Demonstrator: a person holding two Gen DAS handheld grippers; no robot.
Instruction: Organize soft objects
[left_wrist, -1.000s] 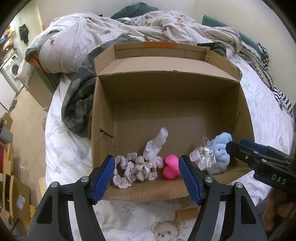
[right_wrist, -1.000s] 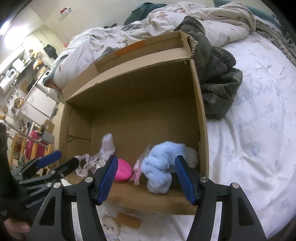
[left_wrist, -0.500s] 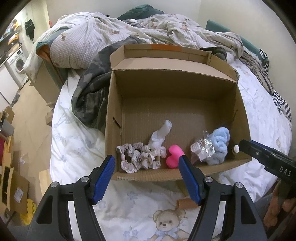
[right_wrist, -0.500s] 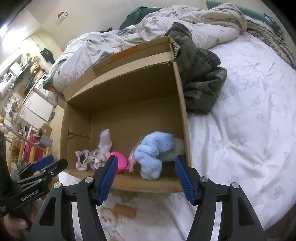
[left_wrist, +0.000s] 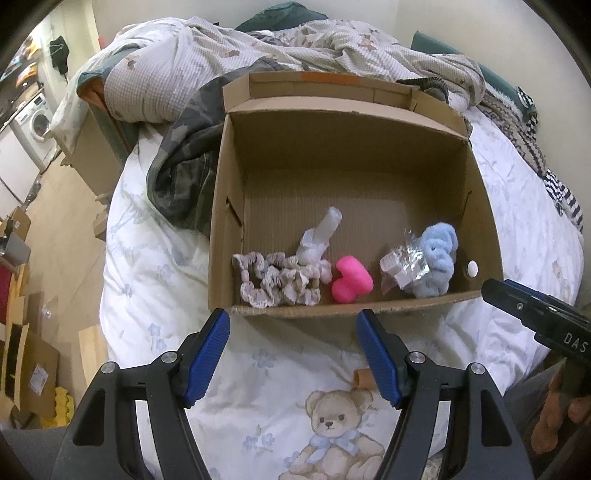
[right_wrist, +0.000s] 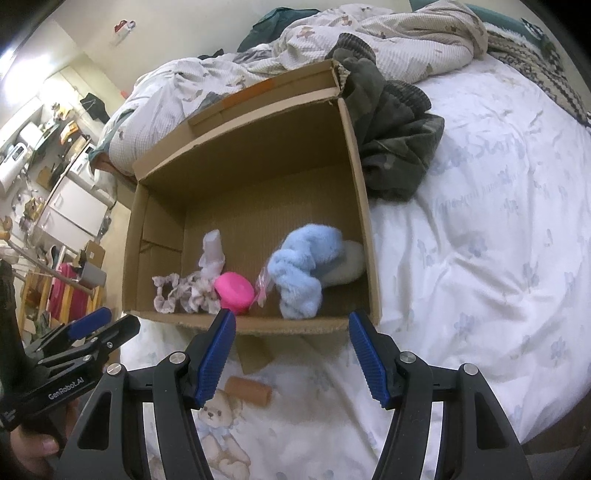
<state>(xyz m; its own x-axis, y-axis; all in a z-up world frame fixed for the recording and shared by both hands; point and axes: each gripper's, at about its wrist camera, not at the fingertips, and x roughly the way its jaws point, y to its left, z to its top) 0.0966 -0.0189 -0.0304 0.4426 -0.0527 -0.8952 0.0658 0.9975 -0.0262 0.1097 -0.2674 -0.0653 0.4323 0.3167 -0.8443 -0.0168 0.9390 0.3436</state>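
Note:
An open cardboard box stands on the bed. Along its near wall lie frilly scrunchies, a white sock, a pink heart-shaped soft piece, a clear plastic packet and a fluffy blue item. A small white round thing lies in the right corner. My left gripper is open and empty, just in front of the box. My right gripper is open and empty, also in front of the box.
The white bedsheet has a teddy bear print. A dark camouflage garment lies against the box. A rumpled quilt is behind it. A small cardboard tube lies on the sheet near the box.
Both grippers have drawn back out of the box, open and empty. The soft items stay on the box floor.

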